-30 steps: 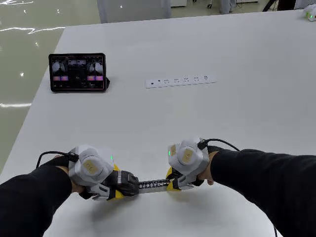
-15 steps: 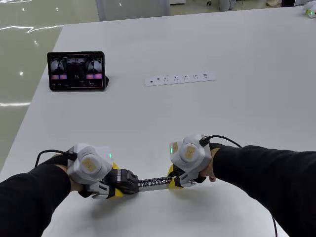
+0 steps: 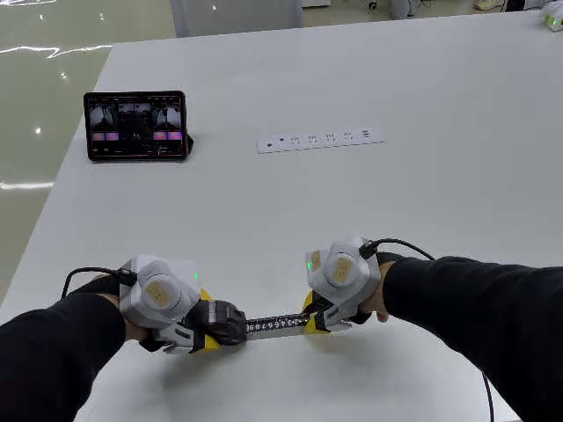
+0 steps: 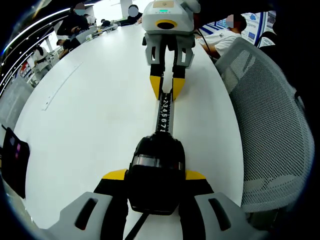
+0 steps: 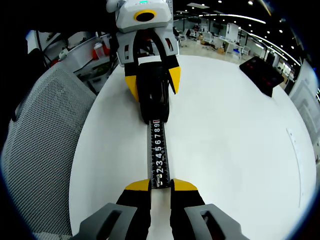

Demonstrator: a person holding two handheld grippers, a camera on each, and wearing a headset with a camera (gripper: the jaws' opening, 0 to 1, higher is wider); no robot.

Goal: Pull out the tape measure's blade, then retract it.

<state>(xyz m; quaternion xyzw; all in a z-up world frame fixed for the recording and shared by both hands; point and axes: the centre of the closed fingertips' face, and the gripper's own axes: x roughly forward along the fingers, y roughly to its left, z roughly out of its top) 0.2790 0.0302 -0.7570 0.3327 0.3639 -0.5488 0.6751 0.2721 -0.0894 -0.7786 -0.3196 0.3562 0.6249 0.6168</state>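
White counter (image 3: 369,202): my left hand-held gripper (image 4: 155,176) clamps the tape measure (image 5: 152,95), right hand-held gripper (image 5: 160,186) pinches the blade (image 5: 158,155). If that slips, it'll whip back.

The white surface (image 3: 396,132) lies bare across its middle and right side, open to pass. A tablet (image 3: 136,126) stands propped near the left edge and a power strip (image 3: 321,140) lies flat farther back, well apart. Near the front edge the blade (image 3: 274,326) stretches low between the tape measure (image 3: 225,322) clamped in the left gripper (image 3: 208,322) and the right gripper (image 3: 310,318) pinching its tip, barring that gap. A mesh chair (image 4: 265,115) stands beside this edge.
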